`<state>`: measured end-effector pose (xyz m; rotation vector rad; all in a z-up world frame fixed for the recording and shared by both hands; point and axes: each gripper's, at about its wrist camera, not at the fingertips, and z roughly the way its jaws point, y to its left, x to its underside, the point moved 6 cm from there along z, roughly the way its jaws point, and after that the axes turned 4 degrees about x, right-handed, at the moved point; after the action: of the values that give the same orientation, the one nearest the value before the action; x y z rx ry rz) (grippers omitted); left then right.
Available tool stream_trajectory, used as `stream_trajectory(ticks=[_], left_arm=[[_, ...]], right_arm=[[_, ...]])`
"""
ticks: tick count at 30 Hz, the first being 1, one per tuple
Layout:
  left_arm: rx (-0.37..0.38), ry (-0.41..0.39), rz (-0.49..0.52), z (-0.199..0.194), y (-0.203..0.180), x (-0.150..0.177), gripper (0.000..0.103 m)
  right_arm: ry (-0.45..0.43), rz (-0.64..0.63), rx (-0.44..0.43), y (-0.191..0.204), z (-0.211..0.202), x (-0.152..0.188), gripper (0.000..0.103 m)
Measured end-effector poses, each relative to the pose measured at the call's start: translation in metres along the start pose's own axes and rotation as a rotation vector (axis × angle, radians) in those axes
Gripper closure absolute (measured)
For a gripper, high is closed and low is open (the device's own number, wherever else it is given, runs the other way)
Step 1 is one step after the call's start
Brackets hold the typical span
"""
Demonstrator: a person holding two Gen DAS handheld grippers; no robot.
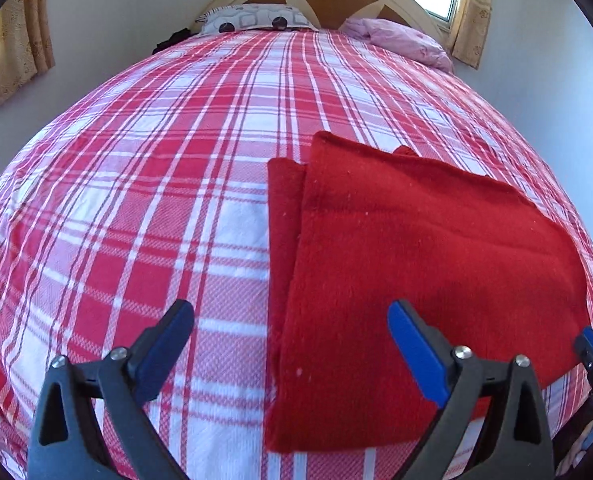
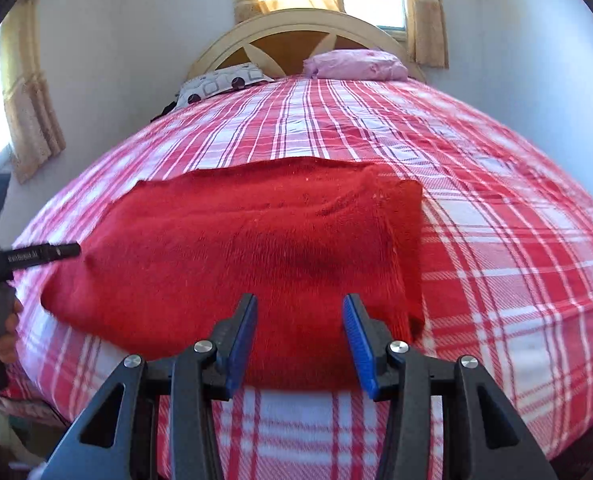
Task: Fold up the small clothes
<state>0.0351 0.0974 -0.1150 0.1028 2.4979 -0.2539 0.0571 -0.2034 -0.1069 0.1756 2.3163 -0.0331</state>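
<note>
While both grippers hang over the near edge of the bed (image 1: 136, 184), the red cloth (image 1: 416, 264) is lying flat on the plaid cover, close to that near edge and already folded at least once: you can see a lower layer poking out along its left side in the left wrist view. So I'd say we're between folds, with nothing being held right now.

Left gripper (image 1: 292, 344) is spread wide with nothing pinched; one finger sits over bare bedspread and the other over the cloth, so it straddles the cloth's left edge. Right gripper (image 2: 300, 344) is about half open, its jaws standing apart above the cloth's near edge, and I don't see fabric clamped in it either.

As for how the thing lies: the cloth (image 2: 248, 248) is a rectangle, and in the right wrist view its long axis looks to run side to side, roughly along the near edge of the bed, short sides facing the bed's left and right edges. The far right corner looks a bit bunched.

My guess at the next move: each gripper needs to come down and pinch a near corner or an end, catching all layers, then carry it over to halve the cloth again. Grabbing only the top layer would undo the fold.
</note>
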Motion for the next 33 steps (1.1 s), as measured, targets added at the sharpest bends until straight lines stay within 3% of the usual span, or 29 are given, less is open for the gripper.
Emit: stream_trajectory(ticks=[4,9,11,13,17,22,24,26,31,33], left_arm=[[-0.030,0.065,0.033,0.021,-0.008,0.018,0.003],[-0.019,0.054,0.020,0.020,-0.005,0.021,0.000],[-0.009,0.052,0.010,0.018,-0.002,0.021,0.000],[-0.015,0.045,0.014,0.017,-0.002,0.024,0.000],[-0.026,0.032,0.012,0.017,-0.003,0.023,0.000],[0.021,-0.020,-0.100,-0.001,0.018,0.020,0.000],[0.025,-0.028,-0.156,-0.004,0.029,0.021,0.000],[0.080,-0.001,-0.214,0.001,0.034,0.024,0.000],[0.067,-0.002,-0.176,0.003,0.021,0.029,0.000],[0.107,-0.003,-0.181,0.001,0.013,0.030,0.000]], right_arm=[[0.029,0.000,0.005,-0.002,0.009,0.013,0.057],[0.071,0.028,-0.039,-0.009,0.000,0.011,0.057],[0.033,0.063,-0.064,-0.016,-0.011,-0.001,0.057],[-0.027,0.074,-0.033,-0.023,-0.016,-0.020,0.057],[-0.049,0.117,-0.046,-0.030,0.006,-0.055,0.057],[0.030,0.139,-0.066,-0.018,0.047,-0.057,0.057],[0.040,0.104,-0.010,-0.014,0.058,-0.050,0.057],[0.014,0.074,0.020,-0.010,0.056,-0.048,0.057],[-0.015,0.080,-0.003,-0.008,0.039,-0.060,0.057],[-0.053,0.066,-0.039,-0.001,0.026,-0.073,0.057]])
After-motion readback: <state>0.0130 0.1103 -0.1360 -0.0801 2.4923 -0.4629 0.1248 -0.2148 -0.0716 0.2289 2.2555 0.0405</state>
